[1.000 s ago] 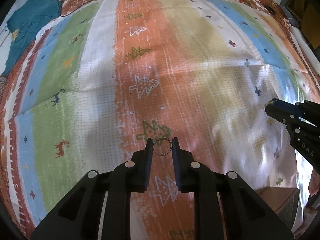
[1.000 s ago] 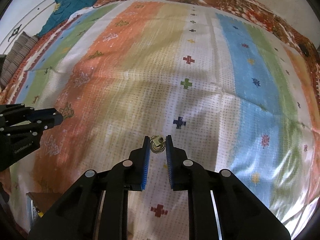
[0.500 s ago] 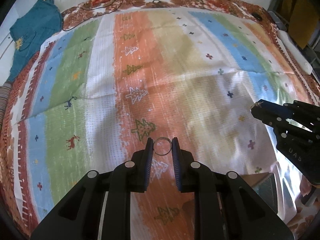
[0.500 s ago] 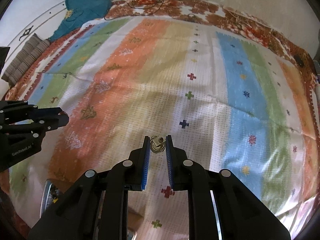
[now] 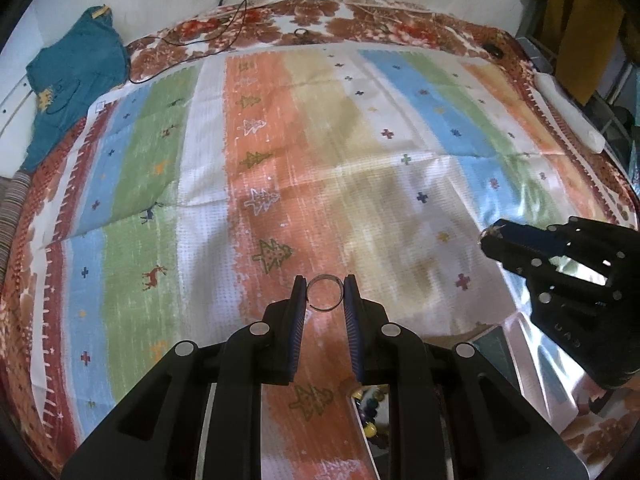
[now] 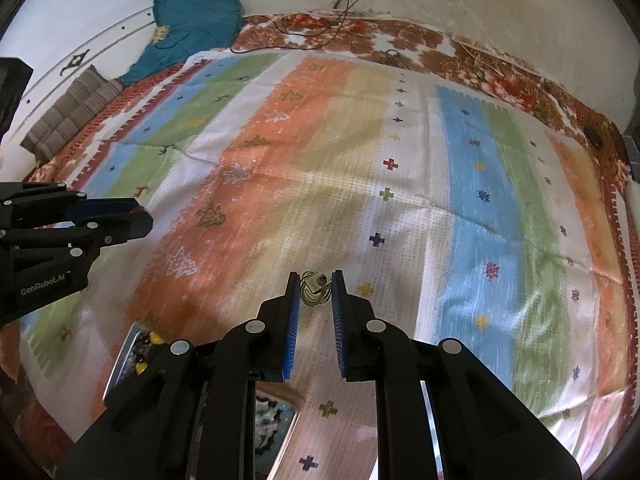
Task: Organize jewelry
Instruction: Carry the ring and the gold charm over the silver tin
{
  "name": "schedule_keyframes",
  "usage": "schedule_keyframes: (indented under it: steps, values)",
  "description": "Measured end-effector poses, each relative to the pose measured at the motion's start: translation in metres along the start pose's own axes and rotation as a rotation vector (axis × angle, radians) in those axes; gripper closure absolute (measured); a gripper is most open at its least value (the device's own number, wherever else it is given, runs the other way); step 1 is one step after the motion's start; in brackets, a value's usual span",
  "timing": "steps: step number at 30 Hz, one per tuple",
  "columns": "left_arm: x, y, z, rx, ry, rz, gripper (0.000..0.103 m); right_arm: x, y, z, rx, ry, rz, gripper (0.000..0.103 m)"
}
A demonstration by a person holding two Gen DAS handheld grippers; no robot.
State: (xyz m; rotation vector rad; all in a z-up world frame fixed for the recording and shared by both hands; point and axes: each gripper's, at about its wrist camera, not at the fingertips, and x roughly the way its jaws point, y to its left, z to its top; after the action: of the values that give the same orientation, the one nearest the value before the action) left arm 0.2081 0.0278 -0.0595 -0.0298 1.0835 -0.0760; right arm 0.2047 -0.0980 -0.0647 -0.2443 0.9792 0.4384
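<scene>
A thin silver ring (image 5: 325,293) is pinched between the blue pads of my left gripper (image 5: 325,294), held in the air above the striped cloth. My right gripper (image 6: 316,290) is shut on a gold ring with a small stone (image 6: 316,289), also lifted off the cloth. In the left wrist view the right gripper (image 5: 496,236) comes in from the right edge. The left gripper (image 6: 136,216) enters the right wrist view from the left. Below the grippers lies a shiny tray (image 6: 120,368) holding coloured beads (image 5: 370,412), mostly hidden behind my fingers.
A striped patterned cloth (image 5: 280,184) covers the bed. A teal garment (image 5: 76,76) lies at the far left corner, with cables (image 5: 236,20) by the wall. A striped pillow (image 6: 68,116) sits at the left edge. A white roll (image 5: 572,112) lies along the right side.
Both grippers have risen away from the cloth with their rings still gripped. More of the bed, the wall and the tray below has come into view.
</scene>
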Motion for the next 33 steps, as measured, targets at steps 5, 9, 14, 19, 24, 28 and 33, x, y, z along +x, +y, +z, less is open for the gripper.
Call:
schedule_keyframes:
  steps: [5,9,14,19,24,28,33]
  values:
    - [-0.015,-0.009,-0.007,0.017,-0.021,-0.017,0.085,-0.009,0.006,-0.005,-0.01,-0.012,0.007,0.086]
    - [-0.027,-0.018,-0.016,0.027,-0.038,-0.022,0.084,-0.019,0.01,-0.011,-0.016,-0.029,0.002,0.086]
    - [-0.044,-0.029,-0.028,0.037,-0.065,-0.036,0.084,-0.03,0.015,-0.018,-0.028,-0.042,0.005,0.086]
    - [-0.061,-0.035,-0.038,0.041,-0.093,-0.054,0.084,-0.045,0.021,-0.027,-0.028,-0.061,0.026,0.086]
    - [-0.07,-0.041,-0.049,0.053,-0.103,-0.055,0.084,-0.055,0.027,-0.042,-0.035,-0.06,0.042,0.086]
    - [-0.074,-0.045,-0.055,0.059,-0.106,-0.057,0.084,-0.062,0.029,-0.05,-0.041,-0.06,0.049,0.086]
    - [-0.071,-0.046,-0.063,0.061,-0.092,-0.056,0.084,-0.065,0.03,-0.057,-0.033,-0.058,0.069,0.086]
